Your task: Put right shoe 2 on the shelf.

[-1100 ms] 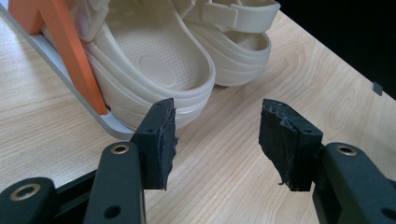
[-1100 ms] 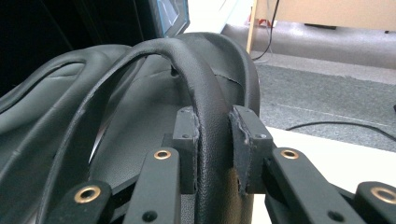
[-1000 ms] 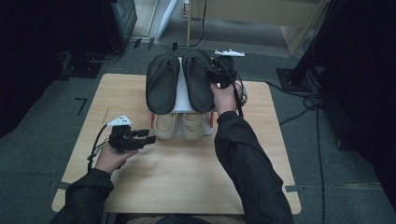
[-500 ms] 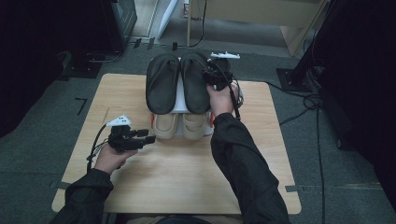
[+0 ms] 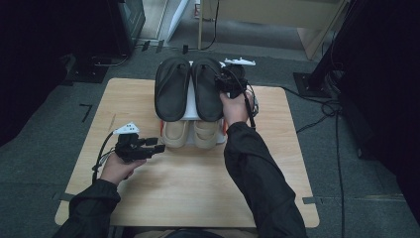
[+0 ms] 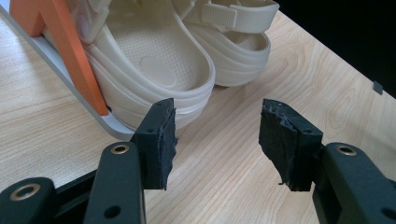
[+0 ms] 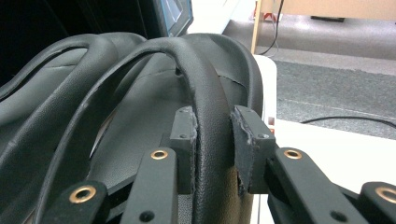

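Two black sandals lie side by side on the upper level of a white and orange shoe rack. My right gripper is at the right sandal. In the right gripper view, the sandal's black strap fills the gap of that gripper, and both pads touch it. Its jaws have just been opening a little. A pair of beige clogs sits on the lower level. My left gripper hovers over the table to their left, open and empty, facing the clogs.
The rack stands at the far middle of the wooden table. An orange bracket and a grey base plate edge the clogs. Cables trail off the table's right side onto the grey floor.
My right hand and gripper have shifted slightly left and away, onto the right sandal's strap. The left hand has stayed still.
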